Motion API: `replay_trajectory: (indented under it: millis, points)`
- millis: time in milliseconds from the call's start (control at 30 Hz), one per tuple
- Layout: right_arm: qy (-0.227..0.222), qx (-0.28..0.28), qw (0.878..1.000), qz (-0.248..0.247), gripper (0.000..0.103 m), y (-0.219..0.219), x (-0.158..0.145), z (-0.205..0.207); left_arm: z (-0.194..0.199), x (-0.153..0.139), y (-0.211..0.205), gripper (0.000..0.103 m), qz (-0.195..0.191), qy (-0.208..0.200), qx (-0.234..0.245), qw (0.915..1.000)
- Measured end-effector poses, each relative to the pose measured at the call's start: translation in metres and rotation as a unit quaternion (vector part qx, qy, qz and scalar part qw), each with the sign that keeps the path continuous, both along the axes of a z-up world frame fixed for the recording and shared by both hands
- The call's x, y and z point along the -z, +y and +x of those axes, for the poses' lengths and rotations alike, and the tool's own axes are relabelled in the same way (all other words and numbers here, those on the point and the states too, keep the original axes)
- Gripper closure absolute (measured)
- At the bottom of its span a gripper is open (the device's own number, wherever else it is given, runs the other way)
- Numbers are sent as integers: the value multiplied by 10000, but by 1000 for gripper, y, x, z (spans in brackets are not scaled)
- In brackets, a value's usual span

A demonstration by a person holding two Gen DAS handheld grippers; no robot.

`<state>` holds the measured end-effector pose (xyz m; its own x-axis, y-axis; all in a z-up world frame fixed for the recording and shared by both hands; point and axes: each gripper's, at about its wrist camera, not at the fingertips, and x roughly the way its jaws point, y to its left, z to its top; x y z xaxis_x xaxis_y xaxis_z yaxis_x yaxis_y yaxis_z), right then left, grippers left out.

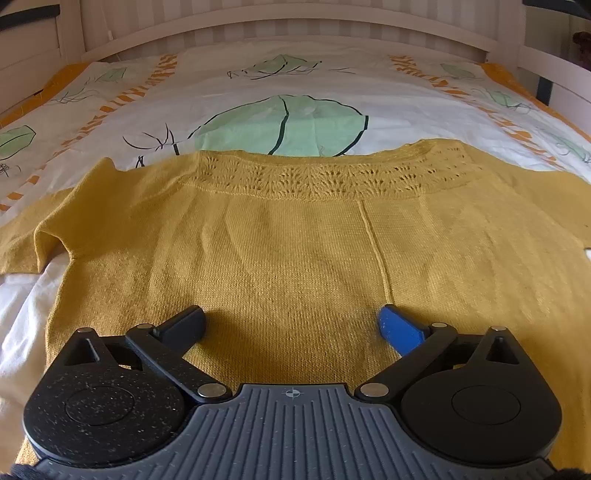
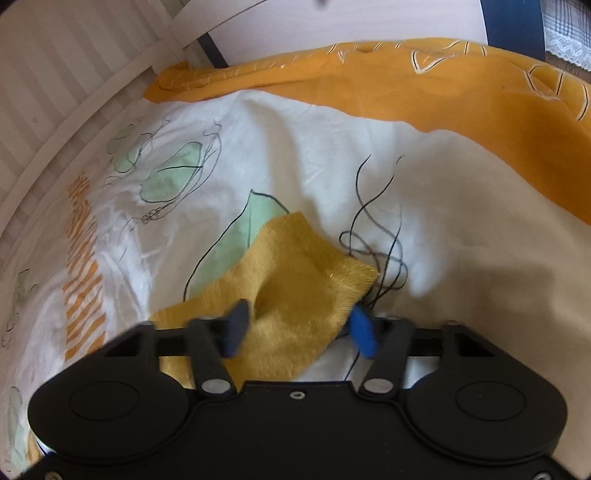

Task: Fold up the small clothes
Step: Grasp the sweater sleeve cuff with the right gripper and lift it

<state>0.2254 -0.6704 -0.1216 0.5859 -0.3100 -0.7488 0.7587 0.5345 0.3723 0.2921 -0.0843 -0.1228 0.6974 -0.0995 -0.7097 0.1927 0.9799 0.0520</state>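
Observation:
A mustard-yellow knitted sweater point(image 1: 295, 243) lies flat on the bed, lace neckline at the far side, short sleeves spread left and right. My left gripper point(image 1: 291, 325) is open and hovers over the sweater's near hem, one black finger and one blue finger wide apart. In the right wrist view, a sleeve end of the sweater point(image 2: 295, 273) lies between the fingers of my right gripper point(image 2: 299, 325). Its jaws stand open on either side of the sleeve, with the fabric bunched between them.
The bed has a white cover with green leaf prints point(image 1: 284, 125) and orange stripes. A white slatted headboard point(image 1: 295, 22) runs along the far side. An orange blanket point(image 2: 443, 85) lies at the bed's edge in the right wrist view.

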Motion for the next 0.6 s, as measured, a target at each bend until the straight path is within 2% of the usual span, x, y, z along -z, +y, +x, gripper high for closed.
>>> replay_trajectory:
  millis: [100, 167, 200, 233, 267, 500, 600]
  points:
    - [-95, -48, 9999, -61, 86, 0, -4, 1, 4, -3, 4, 1, -84, 167, 73, 9998]
    - [-128, -54, 9999, -101, 89, 3, -14, 3, 10, -8, 8, 4, -94, 389, 209, 9990]
    - [-142, -137, 9996, -177, 89, 7, -22, 5, 12, -14, 11, 7, -113, 512, 271, 9983]
    - [-160, -242, 9992, -259, 89, 12, -30, 8, 12, -17, 14, 15, -125, 603, 297, 9977]
    - [-189, -384, 9984, -357, 89, 20, -42, 11, 13, -24, 18, 16, -139, 690, 291, 9971]
    - [-534, -1425, 9854, -765, 89, 88, -124, 45, 1, -70, 55, 16, -394, 786, 92, 9961]
    - [-663, -1993, 9745, -788, 89, 136, -150, 67, -2, -86, 70, 16, -373, 597, 87, 9975]
